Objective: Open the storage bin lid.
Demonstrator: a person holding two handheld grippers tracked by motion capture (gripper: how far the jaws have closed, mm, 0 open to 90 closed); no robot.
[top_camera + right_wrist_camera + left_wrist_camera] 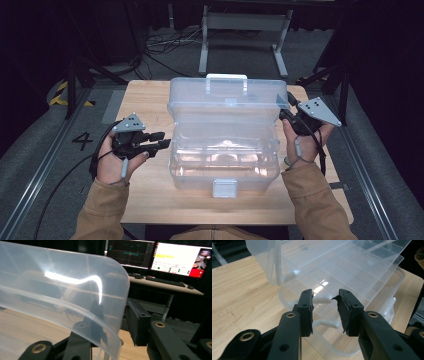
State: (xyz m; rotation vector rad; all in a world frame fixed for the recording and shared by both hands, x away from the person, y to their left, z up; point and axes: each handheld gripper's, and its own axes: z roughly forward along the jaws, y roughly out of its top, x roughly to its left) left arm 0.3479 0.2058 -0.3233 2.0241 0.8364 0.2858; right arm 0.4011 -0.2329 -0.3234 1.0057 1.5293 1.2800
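Straddling the lid's (pixel 62 297) edge, the right gripper (pixel 292 116) has one jaw behind the clear plastic and one outside it; whether the pads press the lid I cannot tell. The lid stands raised over the box (pixel 223 160), which sits just left of that gripper on the table (pixel 145 200). The left gripper (pixel 164 140), jaws spread and empty, points at the box's near wall, close beside it.

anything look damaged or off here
One thing: in the left gripper view, the pad on one jaw of the left gripper looks torn, with a curled flap at its tip. The clear plastic box sits square on the table, lid raised.
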